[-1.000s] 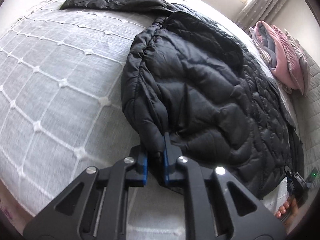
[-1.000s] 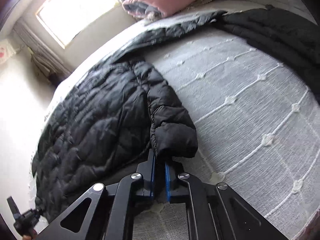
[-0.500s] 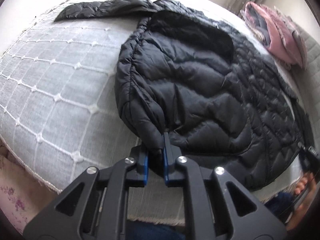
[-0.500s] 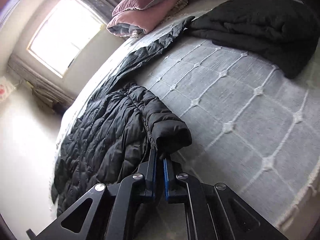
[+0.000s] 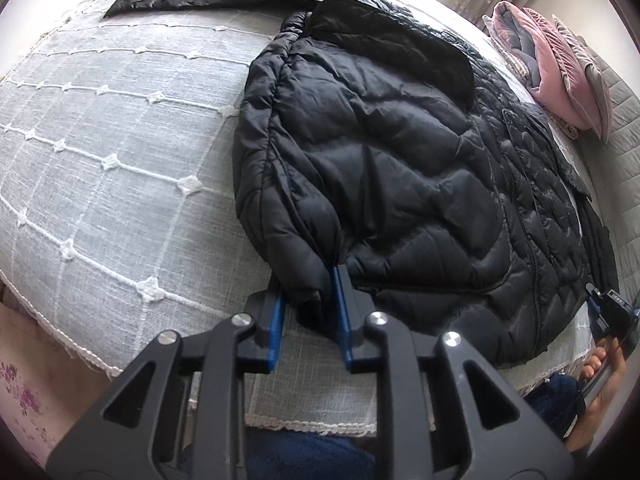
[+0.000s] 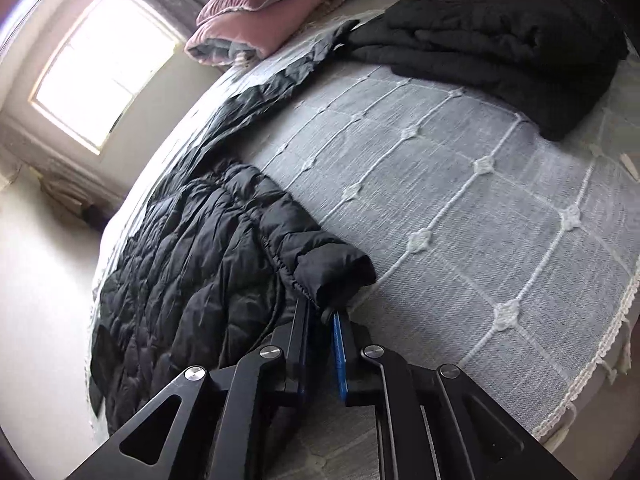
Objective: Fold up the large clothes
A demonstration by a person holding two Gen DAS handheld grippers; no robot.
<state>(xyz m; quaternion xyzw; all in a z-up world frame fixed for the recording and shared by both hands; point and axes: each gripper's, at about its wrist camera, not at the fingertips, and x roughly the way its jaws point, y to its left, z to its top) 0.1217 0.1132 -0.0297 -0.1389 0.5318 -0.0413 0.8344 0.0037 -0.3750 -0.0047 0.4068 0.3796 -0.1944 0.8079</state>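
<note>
A black puffer jacket (image 5: 392, 152) lies spread on the grey bedspread (image 5: 120, 128), with one sleeve stretched toward the far edge. My left gripper (image 5: 308, 292) is at the jacket's near folded corner. Its jaws are opening, and the corner lies loose between the blue pads (image 5: 276, 324). In the right wrist view the same jacket (image 6: 192, 248) runs off to the left. My right gripper (image 6: 320, 314) sits at a rolled hem corner. Its jaws are opening too, with a small nub of fabric between the tips. The right gripper (image 5: 608, 308) also shows at the lower right of the left wrist view, in a hand.
A folded black garment (image 6: 500, 40) lies at the far right of the bed. Pink folded bedding (image 6: 260, 20) is stacked by the window (image 6: 104, 68). The bedspread's fringed edge (image 6: 592, 364) runs close by on the right. A person's blue trouser leg (image 5: 312, 456) stands against the near bed edge.
Both pairs of jaws have parted from a tight pinch on the jacket's corners. The right view has swung and rolled, bringing the folded black garment into sight. The jacket corners now rest on the bed.
</note>
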